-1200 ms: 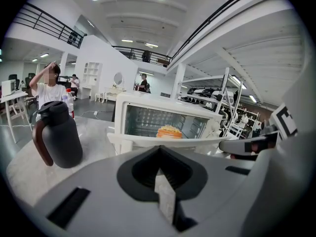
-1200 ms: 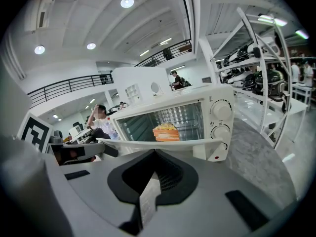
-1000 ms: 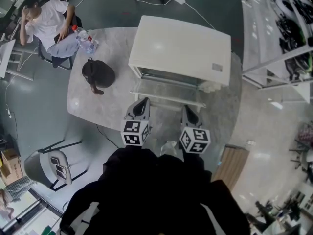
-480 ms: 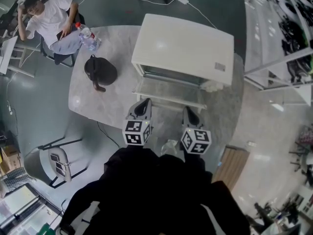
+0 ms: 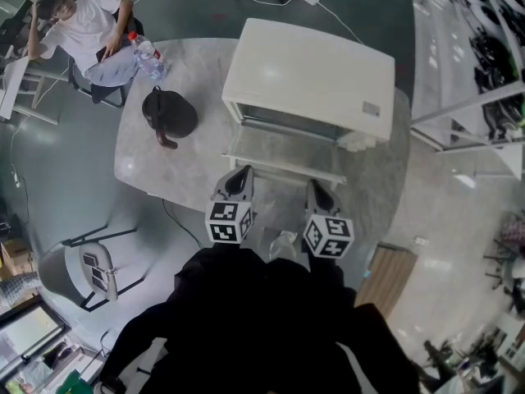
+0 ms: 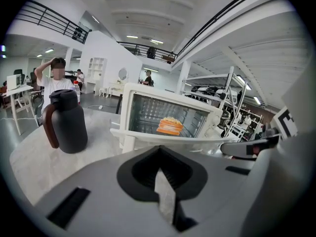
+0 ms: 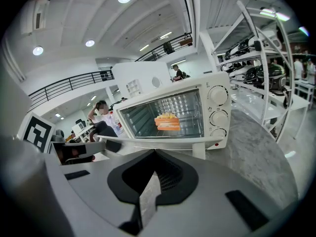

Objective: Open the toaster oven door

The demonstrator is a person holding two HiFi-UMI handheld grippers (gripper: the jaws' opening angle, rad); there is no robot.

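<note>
left gripper (image 5: 240,174) unmoved, off door edge (image 5: 283,170)

In the head view the top of the oven (image 5: 308,76) hides its cavity from me. The orange food (image 6: 170,126) inside is too small to identify. My left hand-held gripper (image 6: 160,191) blocks the near worktop (image 6: 29,157).

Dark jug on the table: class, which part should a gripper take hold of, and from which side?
Probably the brown handle. The jug stands upright, and its loop handle juts toward the near edge of the table, so come in level from that side with the jaws closing across the loop.
</note>
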